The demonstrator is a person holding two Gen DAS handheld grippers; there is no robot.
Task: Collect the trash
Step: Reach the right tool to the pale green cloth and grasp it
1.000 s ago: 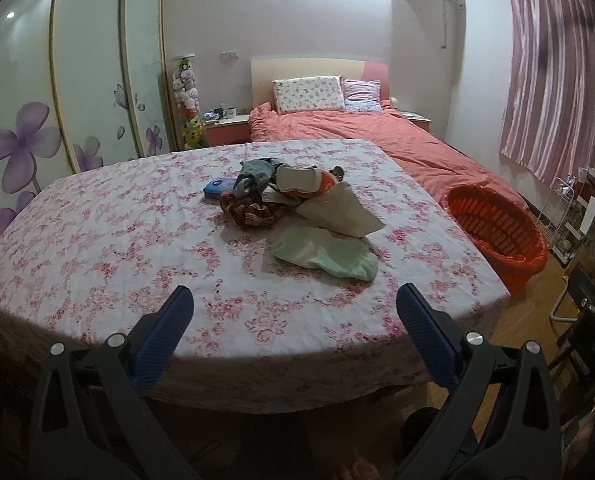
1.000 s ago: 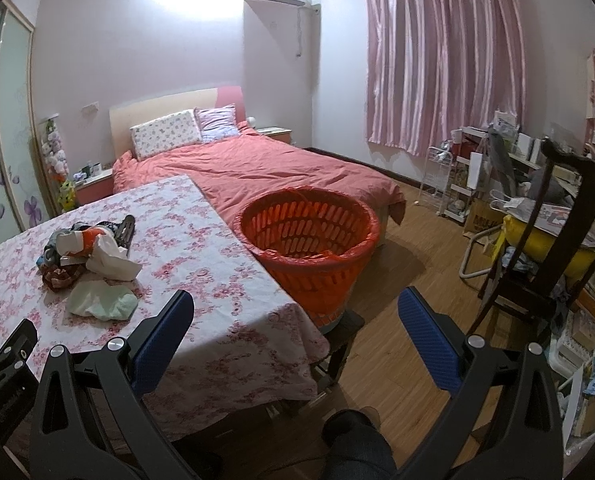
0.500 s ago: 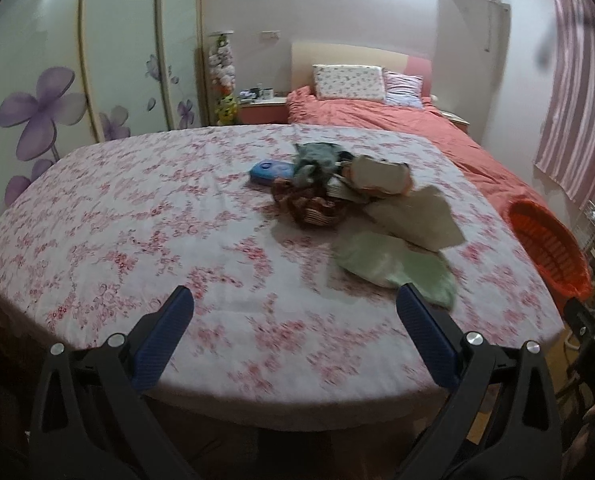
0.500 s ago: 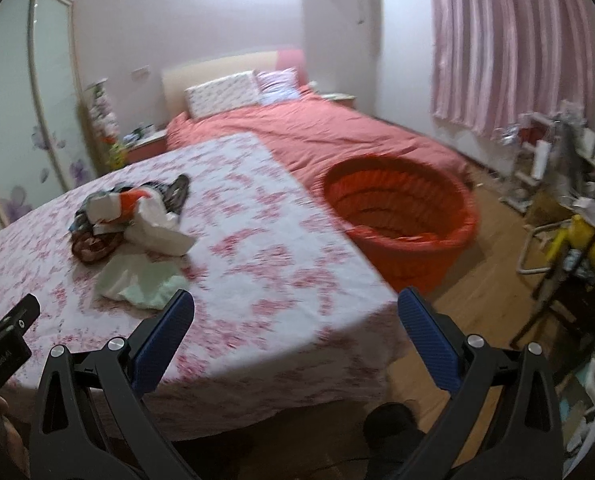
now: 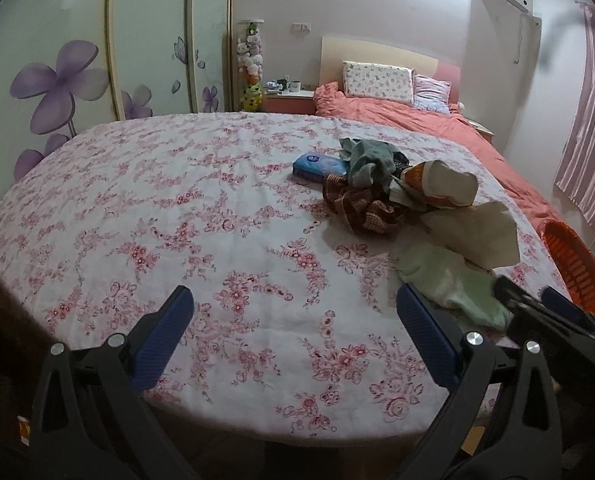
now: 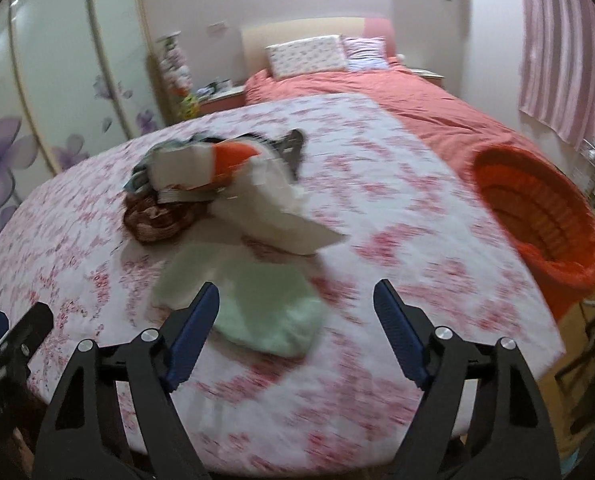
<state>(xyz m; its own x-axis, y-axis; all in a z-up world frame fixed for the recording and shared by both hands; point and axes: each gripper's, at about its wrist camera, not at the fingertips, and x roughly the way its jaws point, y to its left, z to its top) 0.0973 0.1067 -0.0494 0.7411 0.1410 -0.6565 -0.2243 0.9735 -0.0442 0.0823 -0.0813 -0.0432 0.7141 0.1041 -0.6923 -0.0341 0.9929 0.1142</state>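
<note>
Both grippers closing in on counter since earlier frame. Right gripper (image 6: 295,320) jaws narrowing, empty, above pale green crumpled cloth (image 6: 253,304). Left gripper (image 5: 293,324) spread, empty. Trash pile uncollected; orange plastic basket (image 6: 537,216) waiting beside counter.

Right wrist view motion-blurred

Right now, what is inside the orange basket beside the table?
The right wrist view shows the orange basket with ribbed inner walls and nothing clearly lying inside. The picture is blurred, and the near wall hides part of the bottom, so something small could be there.
</note>
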